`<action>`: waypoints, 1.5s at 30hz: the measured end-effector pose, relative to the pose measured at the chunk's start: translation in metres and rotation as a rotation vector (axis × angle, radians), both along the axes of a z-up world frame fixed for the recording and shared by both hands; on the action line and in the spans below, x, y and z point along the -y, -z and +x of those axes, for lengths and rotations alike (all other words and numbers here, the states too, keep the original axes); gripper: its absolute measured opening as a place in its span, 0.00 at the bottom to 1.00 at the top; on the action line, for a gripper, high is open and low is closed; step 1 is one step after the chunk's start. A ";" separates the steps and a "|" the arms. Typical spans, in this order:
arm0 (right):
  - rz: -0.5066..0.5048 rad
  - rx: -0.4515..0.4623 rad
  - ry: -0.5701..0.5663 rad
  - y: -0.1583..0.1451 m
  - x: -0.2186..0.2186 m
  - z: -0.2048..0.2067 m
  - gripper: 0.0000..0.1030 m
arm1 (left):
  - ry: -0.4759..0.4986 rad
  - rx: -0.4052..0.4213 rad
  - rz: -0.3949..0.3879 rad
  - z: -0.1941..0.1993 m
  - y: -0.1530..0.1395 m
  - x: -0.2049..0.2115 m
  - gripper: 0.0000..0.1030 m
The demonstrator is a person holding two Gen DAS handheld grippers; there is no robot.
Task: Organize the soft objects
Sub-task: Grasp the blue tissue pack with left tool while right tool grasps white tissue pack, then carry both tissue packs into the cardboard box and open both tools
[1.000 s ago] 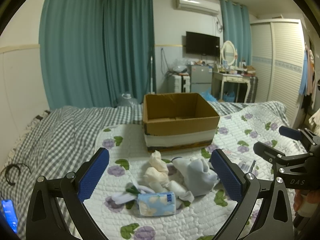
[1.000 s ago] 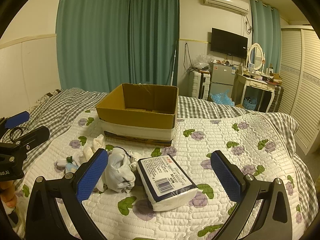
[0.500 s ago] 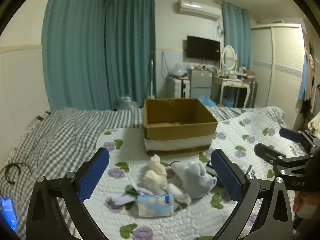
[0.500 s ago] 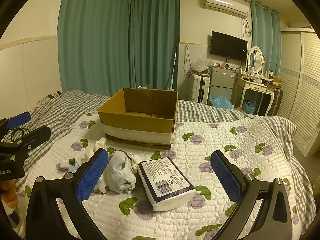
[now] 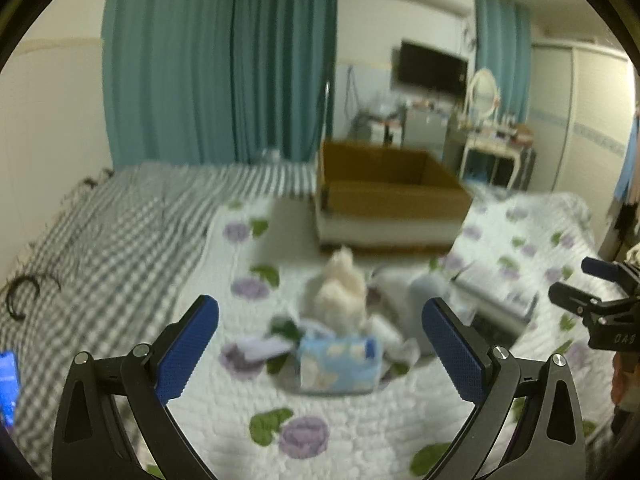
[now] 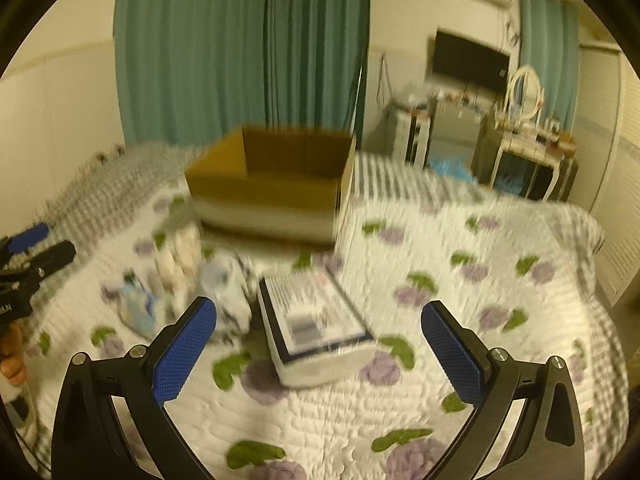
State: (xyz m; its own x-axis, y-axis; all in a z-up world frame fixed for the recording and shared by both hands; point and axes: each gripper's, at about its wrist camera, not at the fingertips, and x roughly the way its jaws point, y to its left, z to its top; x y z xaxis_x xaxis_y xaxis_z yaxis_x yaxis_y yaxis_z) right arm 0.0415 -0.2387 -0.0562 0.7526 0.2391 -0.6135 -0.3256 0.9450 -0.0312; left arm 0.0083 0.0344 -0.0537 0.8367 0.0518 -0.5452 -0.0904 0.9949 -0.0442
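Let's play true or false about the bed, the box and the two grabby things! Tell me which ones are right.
1. The cardboard box sits on the bed. True.
2. The left hand-held gripper is squeezing the blue tissue pack. False: it is open and holds nothing.
3. The right hand-held gripper is open. True.
4. The white wrapped pack is inside the box. False: it lies on the quilt in front of it.
5. The curtains are red. False: they are teal.
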 end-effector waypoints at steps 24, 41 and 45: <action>0.036 -0.284 0.013 0.085 -0.004 0.073 0.97 | 0.051 -0.301 -0.025 0.056 0.100 0.017 0.80; 0.087 -0.093 0.037 0.030 0.014 0.016 0.76 | 0.083 -0.224 -0.041 0.025 0.044 0.029 0.69; 0.105 -0.041 0.015 0.003 0.012 0.012 0.75 | 0.103 -0.159 -0.019 0.031 0.003 0.035 0.69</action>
